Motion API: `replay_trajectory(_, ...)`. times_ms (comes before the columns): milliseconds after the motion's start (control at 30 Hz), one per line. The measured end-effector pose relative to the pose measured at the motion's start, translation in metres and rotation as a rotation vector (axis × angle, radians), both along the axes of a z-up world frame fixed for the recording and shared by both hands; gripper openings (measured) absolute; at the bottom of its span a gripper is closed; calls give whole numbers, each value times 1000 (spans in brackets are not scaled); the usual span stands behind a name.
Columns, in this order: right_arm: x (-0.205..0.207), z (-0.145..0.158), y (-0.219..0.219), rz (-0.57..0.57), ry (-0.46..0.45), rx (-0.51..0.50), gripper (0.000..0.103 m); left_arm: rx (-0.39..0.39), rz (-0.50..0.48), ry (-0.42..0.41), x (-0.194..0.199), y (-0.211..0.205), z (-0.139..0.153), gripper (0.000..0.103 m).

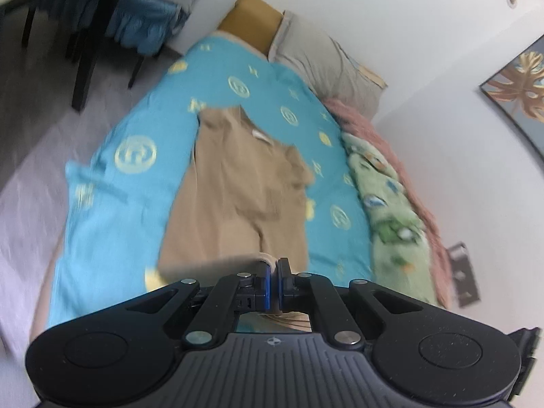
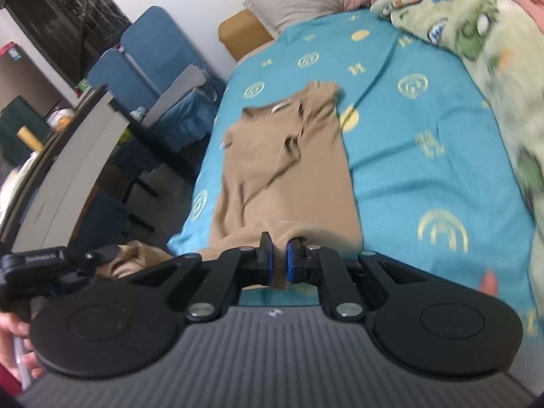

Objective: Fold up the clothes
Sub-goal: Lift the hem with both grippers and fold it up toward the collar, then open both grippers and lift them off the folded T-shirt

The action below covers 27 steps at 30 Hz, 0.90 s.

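In the left wrist view, the left hand-held gripper (image 1: 274,277) is seen at the lower centre, its blue pads pressed almost together on the near hem of the tan shirt (image 1: 234,187), which stretches from there up the middle of the frame over the turquoise bedsheet (image 1: 112,204). The folded sleeve at centre right looks loosely laid; it is judged that a quick or uneven lift could shake it open, and a thin pinch of hem could slip out. Motion blur softens the cloth, and the grip itself is partly hidden behind the pads. In the right wrist view, the right hand-held gripper (image 2: 278,261) at the lower centre is closed on a thicker bunch of the same hem, the shirt (image 2: 289,170) running up to the collar at upper centre. If the two grips are raised unevenly, the fold line would skew. The other gripper at the lower left is cut off and partly hidden by bunched cloth, and the green blanket (image 2: 476,40) at the right is blurred.
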State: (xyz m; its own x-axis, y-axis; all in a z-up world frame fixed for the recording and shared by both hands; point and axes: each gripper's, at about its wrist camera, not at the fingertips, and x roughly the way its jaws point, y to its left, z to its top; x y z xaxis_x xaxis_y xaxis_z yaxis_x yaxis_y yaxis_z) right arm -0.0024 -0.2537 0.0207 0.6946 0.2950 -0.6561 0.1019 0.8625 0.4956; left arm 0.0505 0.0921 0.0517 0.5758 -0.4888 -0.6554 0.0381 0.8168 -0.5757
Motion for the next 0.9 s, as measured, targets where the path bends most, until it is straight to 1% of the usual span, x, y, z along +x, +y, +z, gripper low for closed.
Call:
replay_trajectory(100, 48, -13, -5, -22, 13, -16, 11, 52, 27, -6, 46, -10, -11, 4)
replay_trajectory(200, 92, -31, -7, -31, 30, -30, 11, 98, 46, -10, 88, -16, -31, 4)
replay_trajectory(300, 132, -54, -4, -22, 43, -52, 11, 141, 56, -22, 124, -22, -57, 4)
replay_trajectory(433, 172, -90, 1, 1, 54, -119, 11, 207, 48, -46, 161, -33, -97, 5)
replay_trajectory(500, 192, -108, 3, 12, 60, -153, 11, 244, 44, -37, 174, -40, -119, 5)
replay_trajectory(567, 203, -124, 5, 22, 59, -181, 11, 287, 33, -21, 184, -46, -141, 5)
replay_trajectory(633, 211, -138, 7, 29, 96, -209, 12, 312, 12, -2, 190, -49, -161, 5)
replay_trajectory(667, 215, -144, 8, 37, 114, -218, 12, 320, 6, 2, 190, -50, -165, 5)
replay_trajectory(767, 216, -146, 10, 47, 113, -235, 13, 344, -8, -6, 186, -54, -168, 7)
replay_trajectory(800, 216, -145, 10, 44, 116, -235, 13, 352, -13, -9, 185, -55, -169, 9)
replay_trajectory(867, 213, -140, 10, 33, 118, -230, 13, 365, -20, -18, 180, -57, -166, 20)
replay_trajectory(900, 212, -136, 10, 30, 114, -228, 14, 367, -23, -26, 175, -57, -158, 34)
